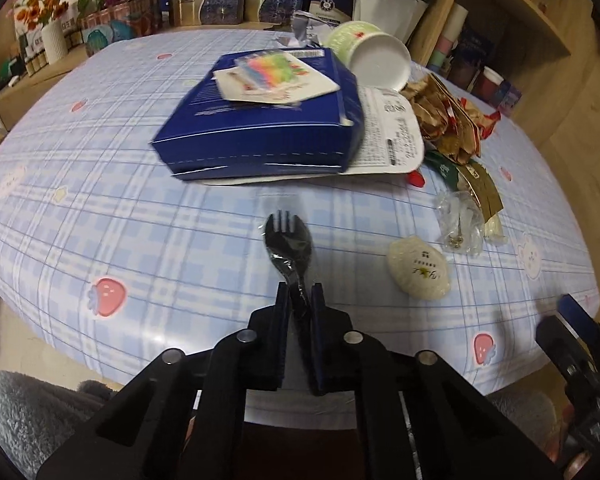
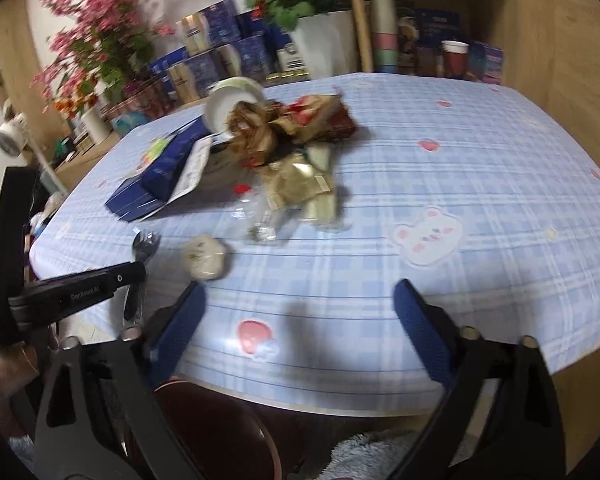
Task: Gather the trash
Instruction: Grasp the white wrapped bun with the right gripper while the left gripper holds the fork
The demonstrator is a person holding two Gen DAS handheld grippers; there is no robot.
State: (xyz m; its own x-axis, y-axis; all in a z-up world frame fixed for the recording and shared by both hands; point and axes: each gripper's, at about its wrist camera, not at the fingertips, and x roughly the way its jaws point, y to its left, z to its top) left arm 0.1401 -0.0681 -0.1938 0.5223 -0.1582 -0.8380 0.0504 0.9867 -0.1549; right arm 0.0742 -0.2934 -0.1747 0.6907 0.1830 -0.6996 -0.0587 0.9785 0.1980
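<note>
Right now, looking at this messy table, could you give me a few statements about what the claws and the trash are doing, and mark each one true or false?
1. The left claw is shut on a black plastic fork. True.
2. The right claw grips the white packet. False: it is open and holds nothing; the packet lies on the tablecloth.
3. The paper cup stands upright. False: it lies tipped on its side.
4. The blue box lies on the table with a colourful card on top. True.
</note>
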